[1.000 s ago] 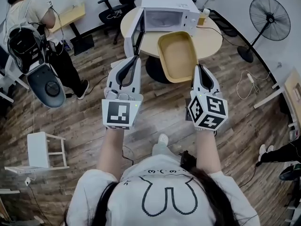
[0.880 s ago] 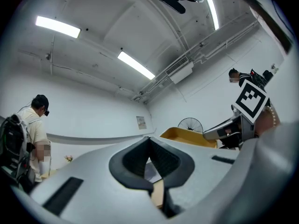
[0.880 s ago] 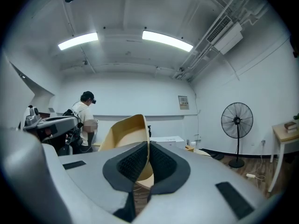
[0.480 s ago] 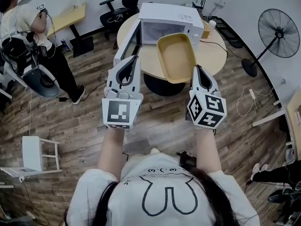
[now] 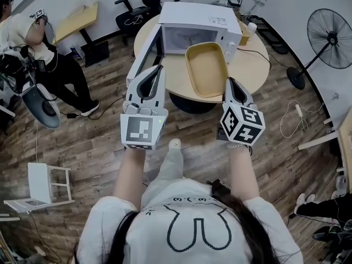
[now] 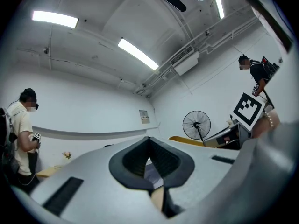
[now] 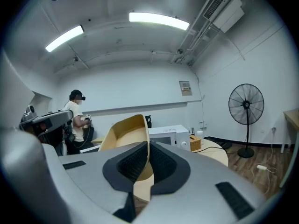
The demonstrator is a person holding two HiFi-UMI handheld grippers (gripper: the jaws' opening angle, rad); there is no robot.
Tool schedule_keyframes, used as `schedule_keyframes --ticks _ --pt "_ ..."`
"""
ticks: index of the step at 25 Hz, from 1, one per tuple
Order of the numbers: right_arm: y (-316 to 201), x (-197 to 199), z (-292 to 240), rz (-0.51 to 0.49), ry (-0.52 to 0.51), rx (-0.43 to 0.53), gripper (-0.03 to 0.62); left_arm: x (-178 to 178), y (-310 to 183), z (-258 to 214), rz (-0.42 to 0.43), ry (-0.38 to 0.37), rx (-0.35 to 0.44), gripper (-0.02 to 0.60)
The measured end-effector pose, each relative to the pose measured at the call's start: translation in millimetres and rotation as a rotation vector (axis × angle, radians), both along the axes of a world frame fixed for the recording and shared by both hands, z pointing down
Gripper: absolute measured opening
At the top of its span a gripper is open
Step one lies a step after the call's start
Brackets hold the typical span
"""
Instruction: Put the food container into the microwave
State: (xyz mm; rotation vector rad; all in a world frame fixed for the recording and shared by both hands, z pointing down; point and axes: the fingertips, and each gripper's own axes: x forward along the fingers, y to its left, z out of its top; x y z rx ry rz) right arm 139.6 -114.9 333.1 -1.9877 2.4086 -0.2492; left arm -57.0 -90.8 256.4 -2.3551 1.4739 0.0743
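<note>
Your right gripper [image 5: 230, 82] has its jaws clamped on the near rim of the container [image 5: 206, 67], which is over the desk [image 5: 250, 65] before the open microwave [image 5: 201, 23]. Level it, aim for the cavity, and clear the door [image 5: 144, 56]. The left gripper [image 5: 158, 69] has its jaws together, empty.

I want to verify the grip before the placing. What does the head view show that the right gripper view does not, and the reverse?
Only the head view: the person's forearms, the square-marker cubes, a white stool. Only the right gripper view: the right gripper shut on the rim of the tan rectangular plastic food container, and long ceiling lights. Both: that container, the white microwave, the round wooden table, the black standing fan.
</note>
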Motion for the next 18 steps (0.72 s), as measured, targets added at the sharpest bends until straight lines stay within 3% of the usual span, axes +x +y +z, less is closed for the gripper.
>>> schedule_keyframes --ticks 18 --pt "-195.7 1.4 97.7 0.025 -0.085 -0.251 0.038 7.5 -189.5 20.1 0.032 0.037 -0.059 0.008"
